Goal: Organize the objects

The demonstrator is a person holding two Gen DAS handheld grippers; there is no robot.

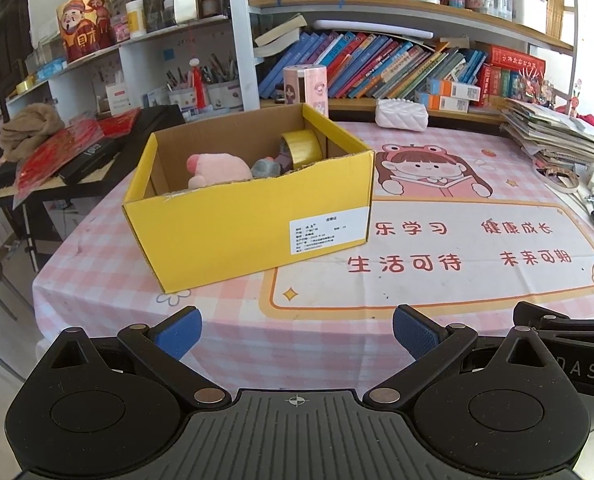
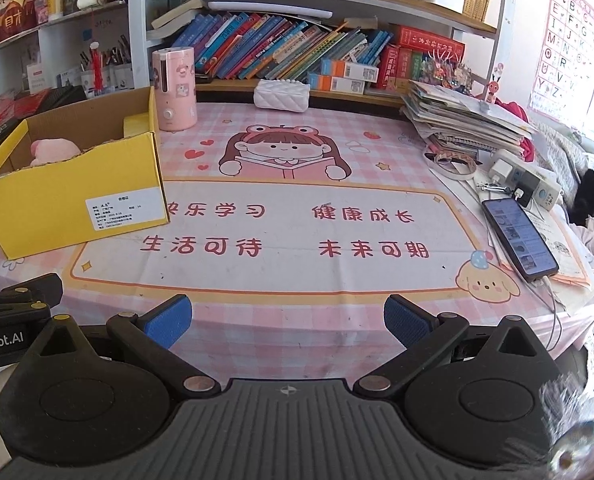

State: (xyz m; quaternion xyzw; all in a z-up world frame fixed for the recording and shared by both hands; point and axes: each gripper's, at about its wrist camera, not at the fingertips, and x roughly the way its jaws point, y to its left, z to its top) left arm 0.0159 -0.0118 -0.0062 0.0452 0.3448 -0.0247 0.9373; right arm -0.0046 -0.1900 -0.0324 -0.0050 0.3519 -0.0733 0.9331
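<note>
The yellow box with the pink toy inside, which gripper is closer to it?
Left. The left gripper sits open almost straight in front of the yellow box. The right gripper, also open, faces the table's middle, with the box off to its left.

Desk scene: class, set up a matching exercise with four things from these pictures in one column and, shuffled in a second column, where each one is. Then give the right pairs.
Things:
1. Pink plush
2. Phone
3. White pouch
4. Pink canister

Places:
A. At the back of the desk, below the row of books
B. Inside the yellow box
C. On the desk's right edge, cable plugged in
D. Standing upright just behind the yellow box

Pairs: 1-B, 2-C, 3-A, 4-D
</note>
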